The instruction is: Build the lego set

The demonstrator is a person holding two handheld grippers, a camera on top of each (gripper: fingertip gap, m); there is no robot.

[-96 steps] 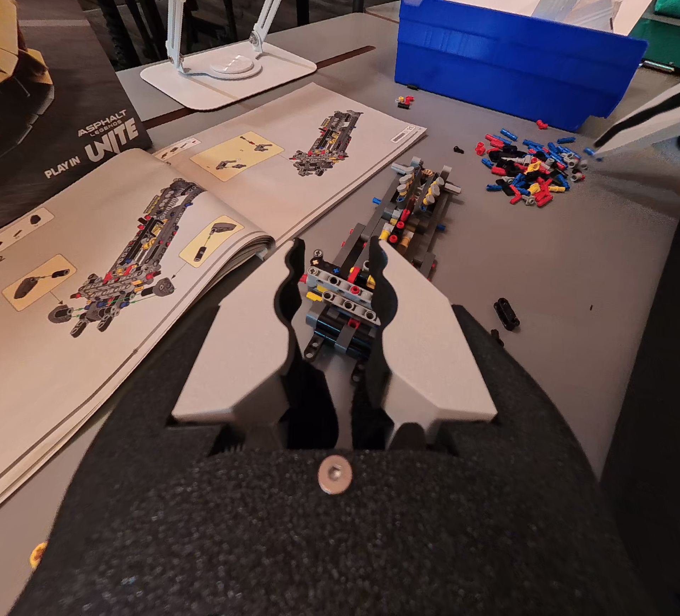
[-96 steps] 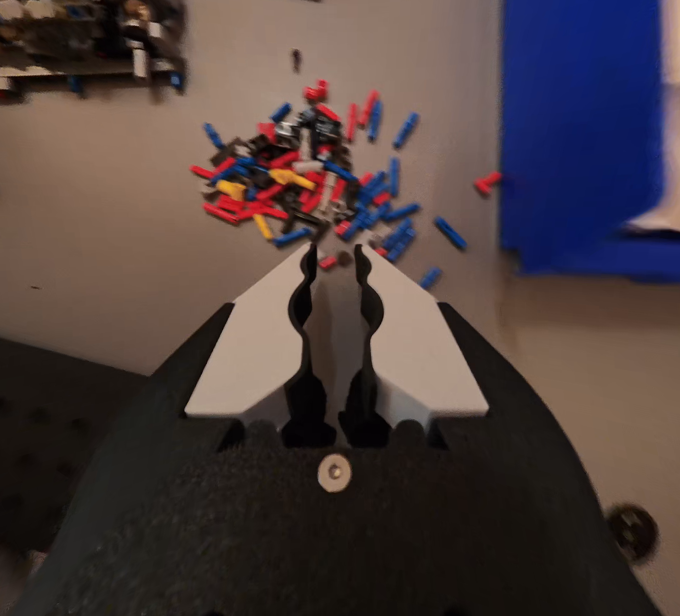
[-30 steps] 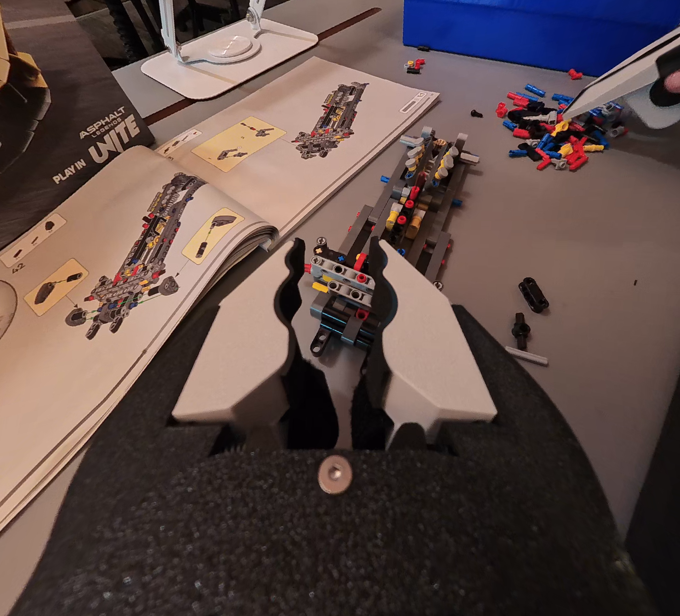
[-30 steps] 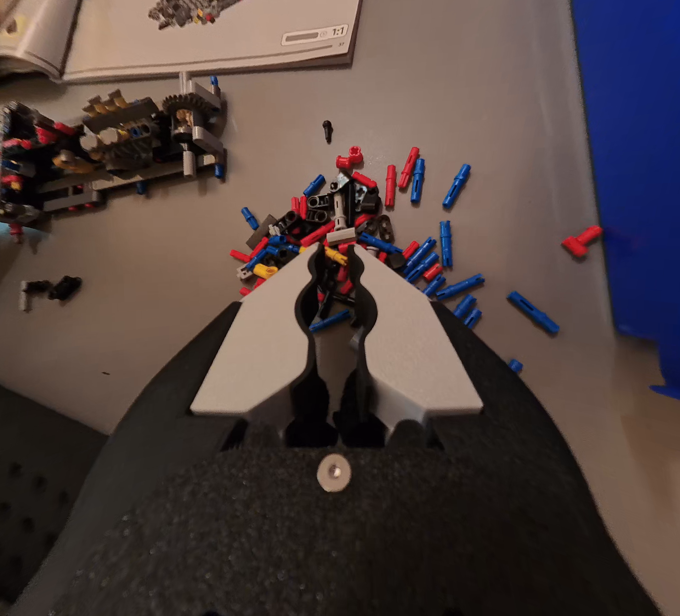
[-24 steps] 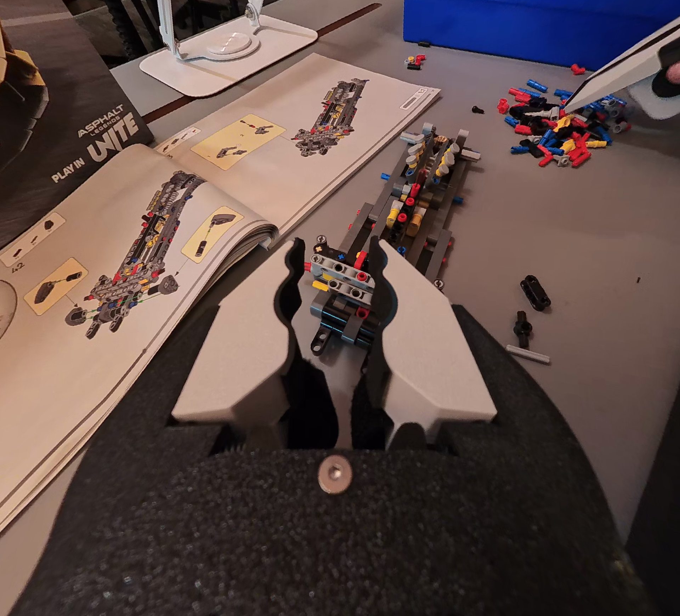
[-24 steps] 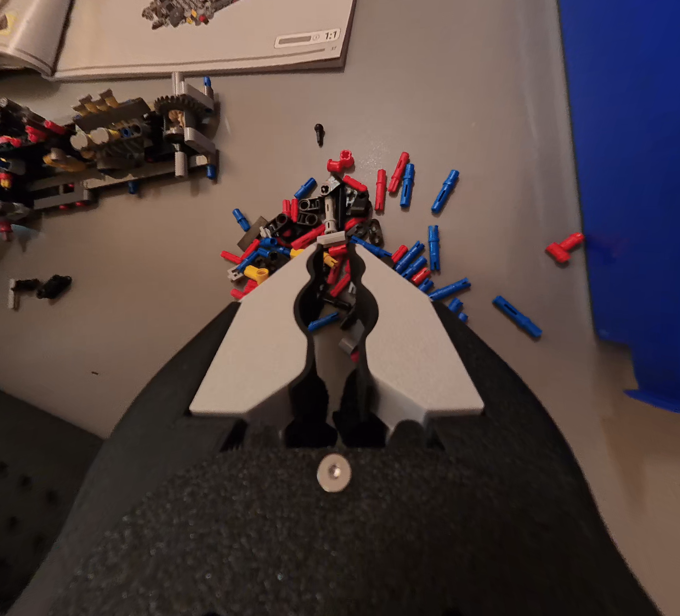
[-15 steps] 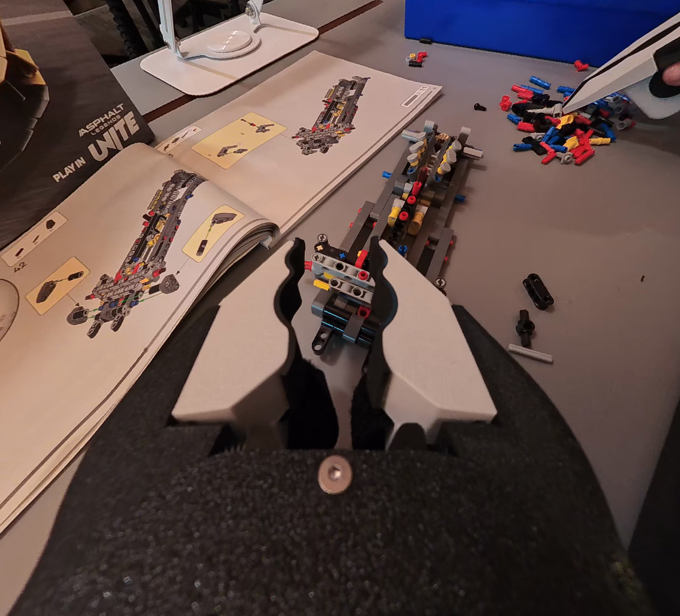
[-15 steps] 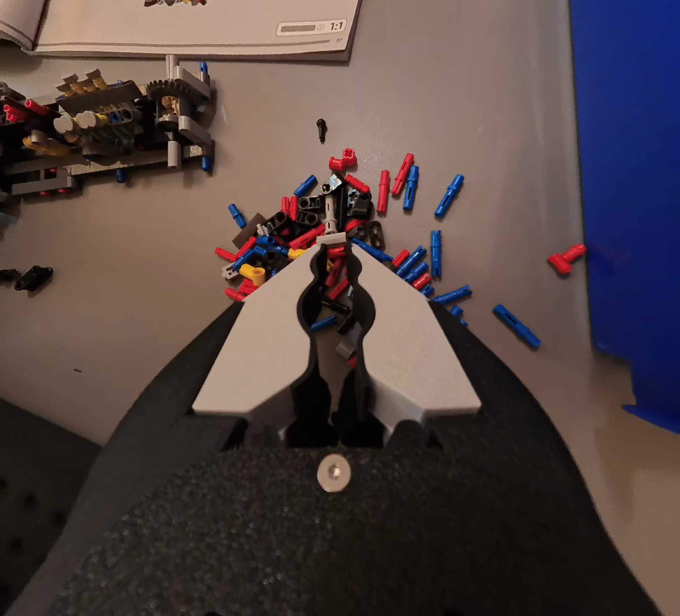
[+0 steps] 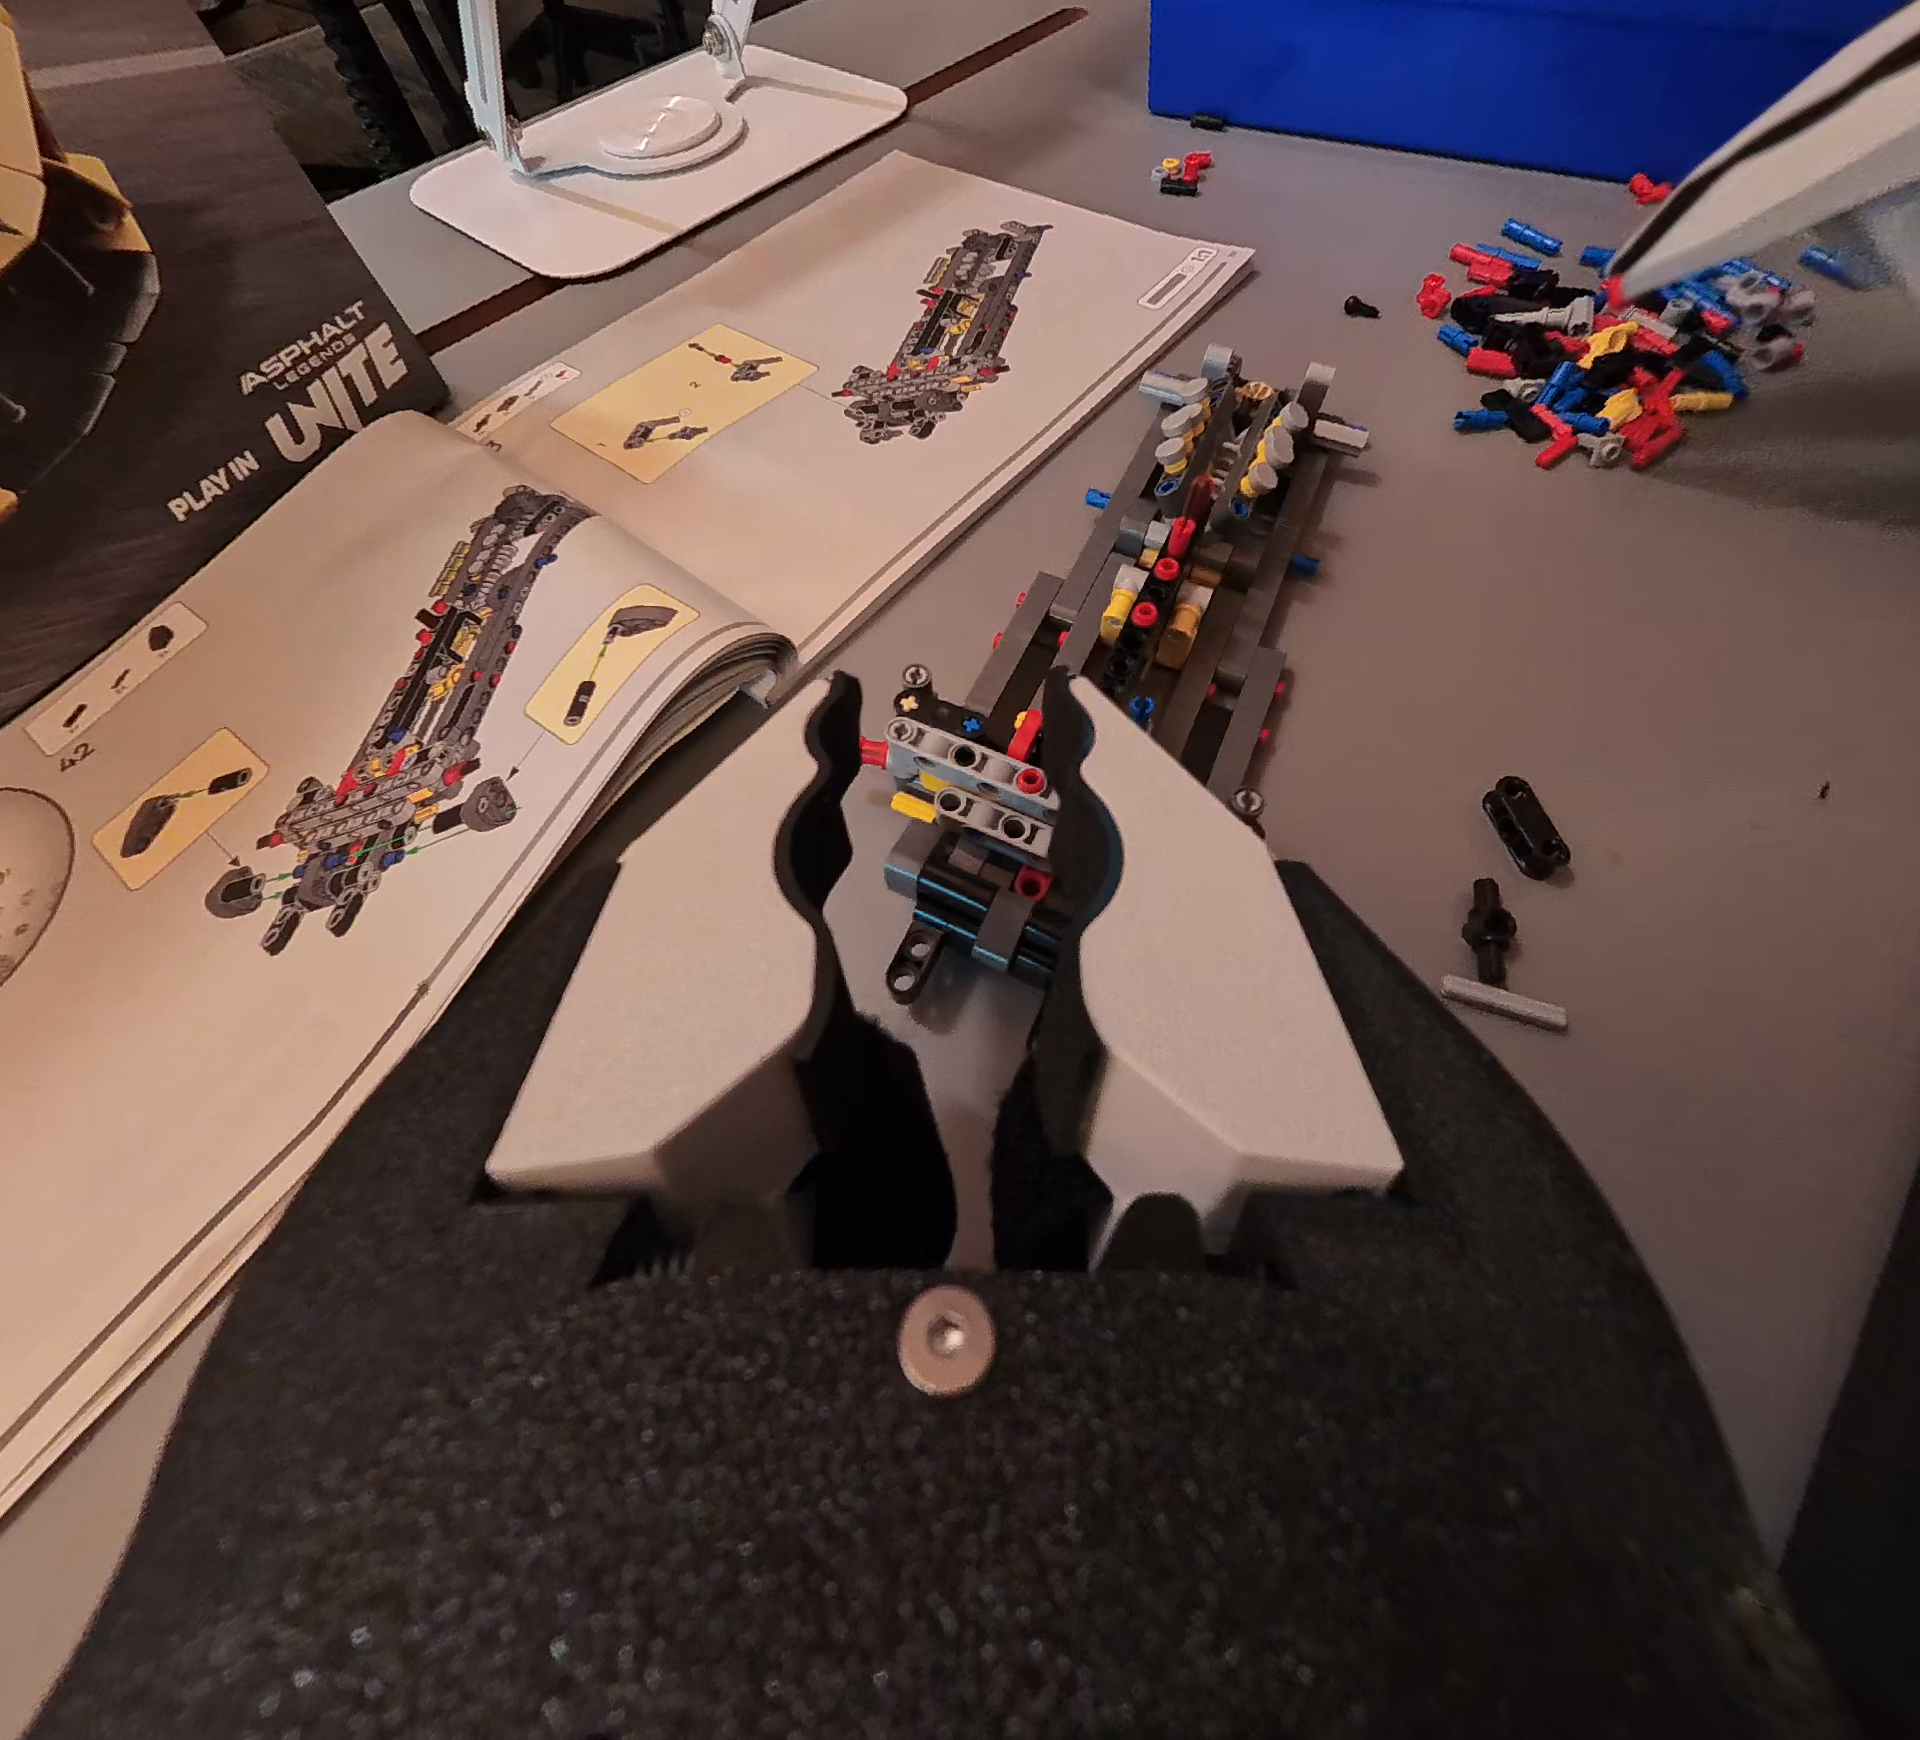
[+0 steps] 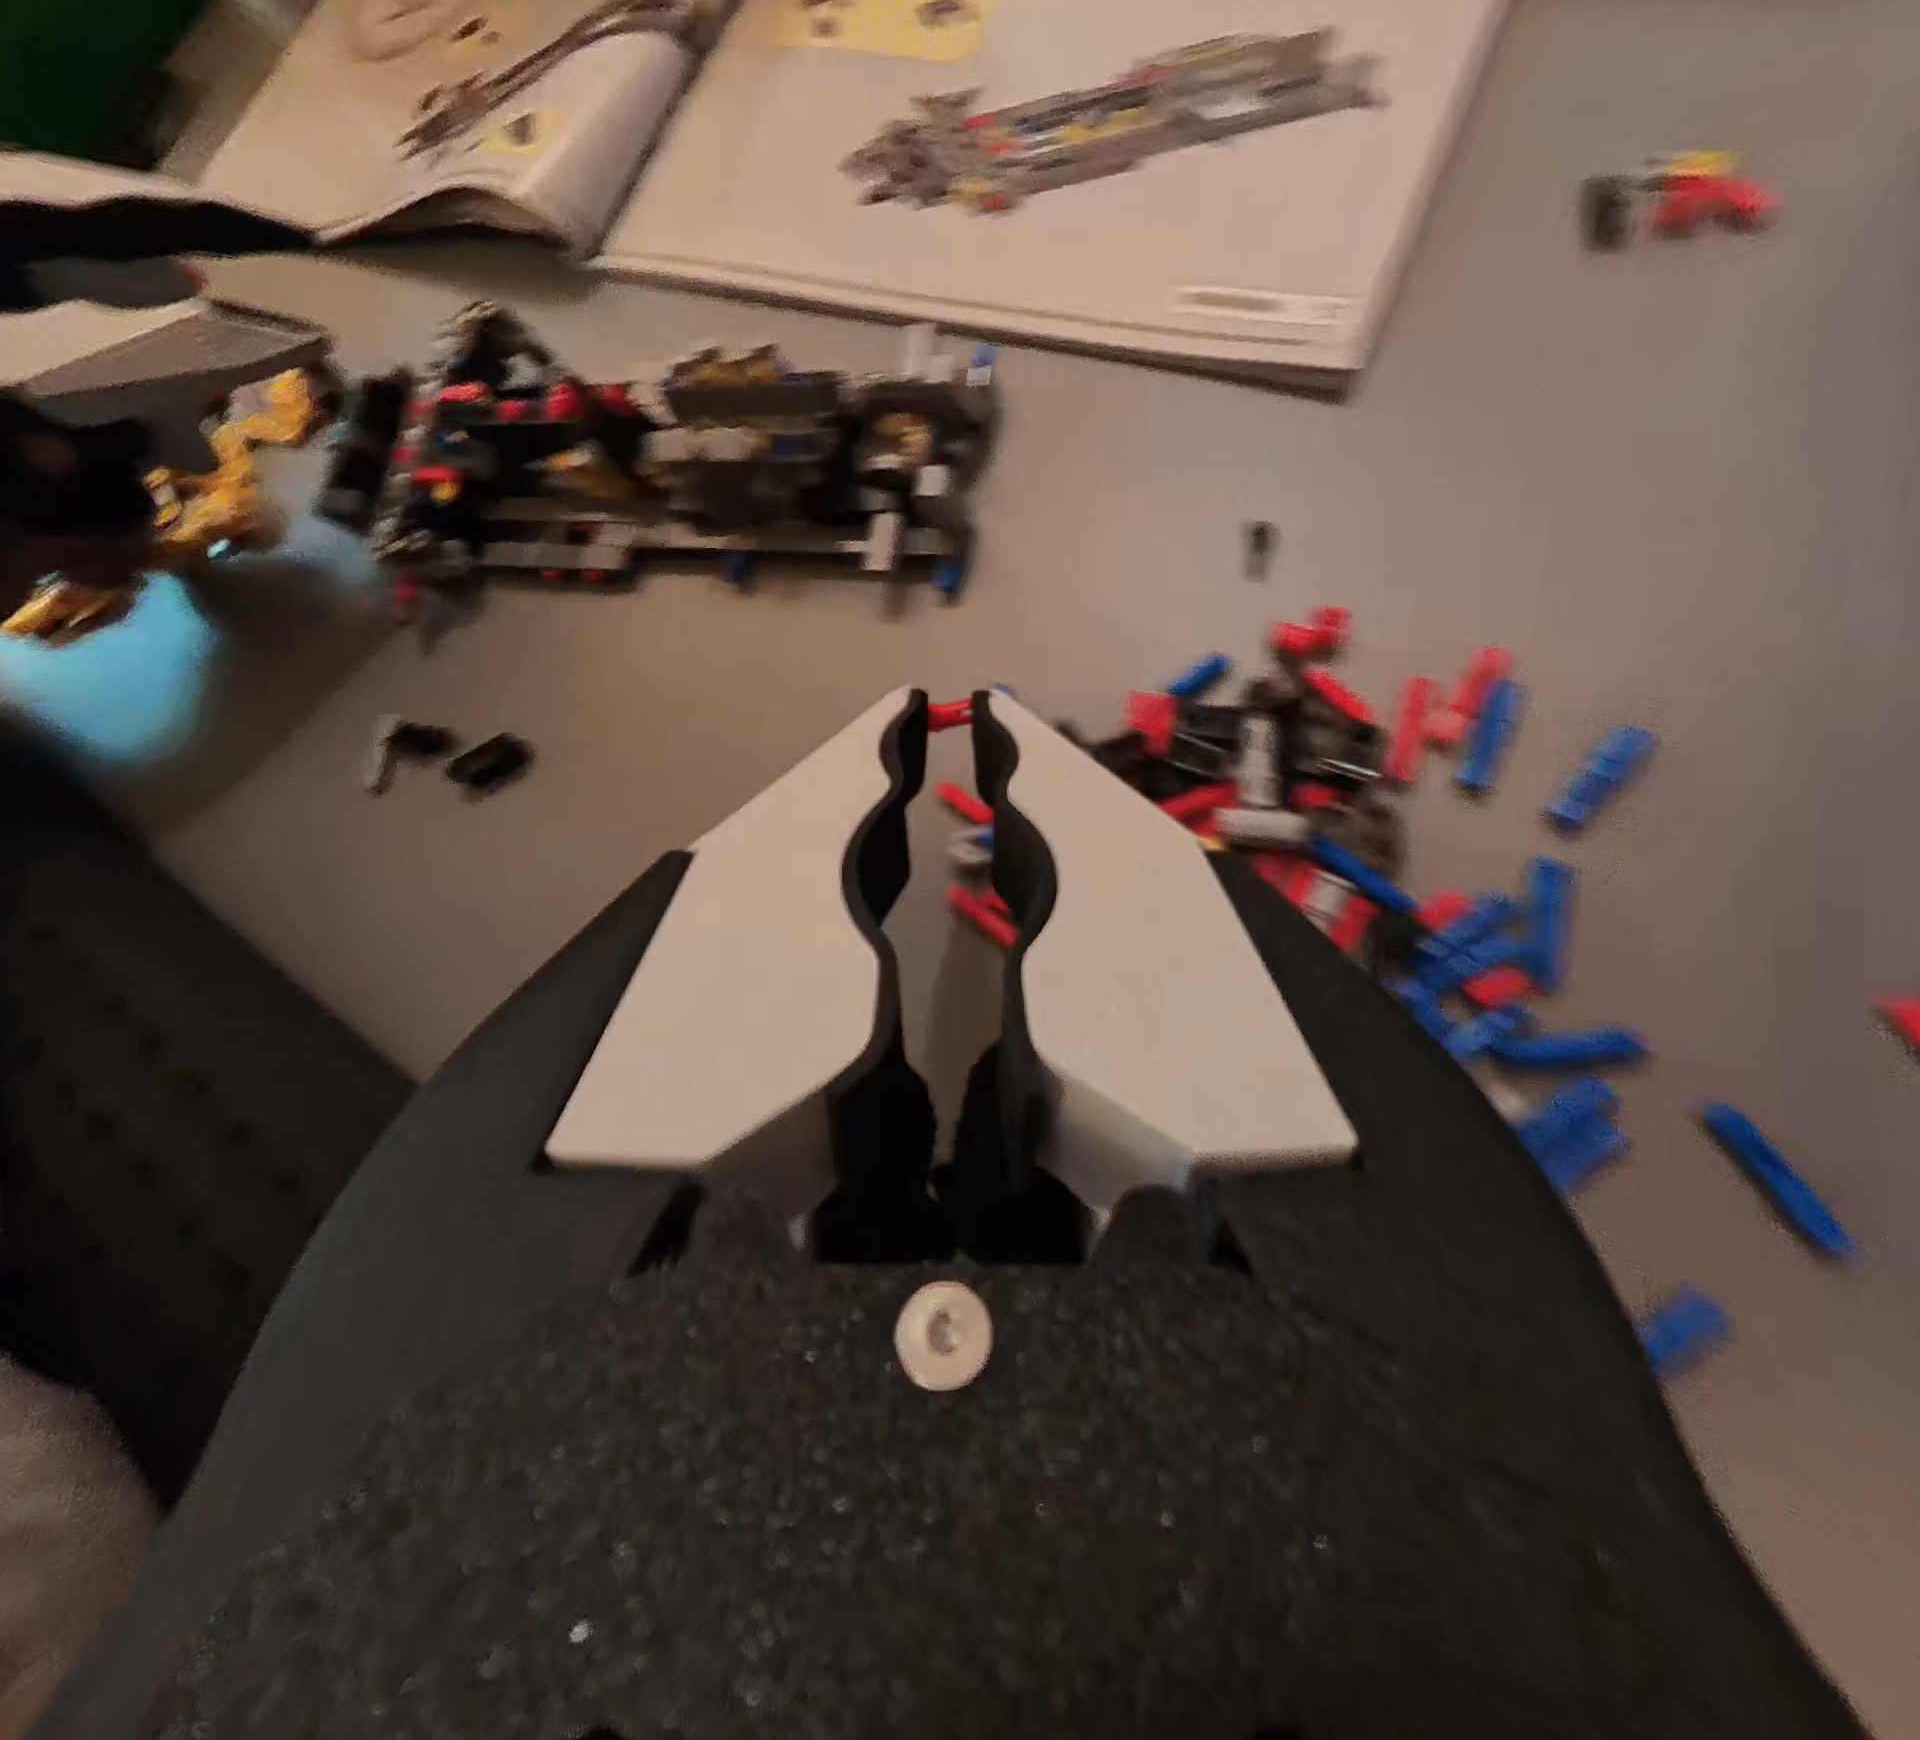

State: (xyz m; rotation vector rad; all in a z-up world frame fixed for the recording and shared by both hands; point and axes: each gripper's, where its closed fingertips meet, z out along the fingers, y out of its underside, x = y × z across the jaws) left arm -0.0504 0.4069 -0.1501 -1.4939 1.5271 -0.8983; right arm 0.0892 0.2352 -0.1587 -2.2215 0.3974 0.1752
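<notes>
Left wrist view: left gripper (image 9: 951, 703) narrow, jaws clamped on near end of chassis assembly (image 9: 1174, 610); long axis runs straight ahead from fingertips, toward parts pile (image 9: 1600, 360) ahead-right.

Right wrist view (blurred): right gripper (image 10: 948, 714) nearly closed, pinching red pin (image 10: 945, 714) at fingertips. Chassis assembly (image 10: 665, 475) ahead-left, long axis crosswise; right gripper nearer its free end.

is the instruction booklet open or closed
Open. The instruction booklet lies flat on the table with two illustrated pages showing, and pages curl up at the spine.
</notes>
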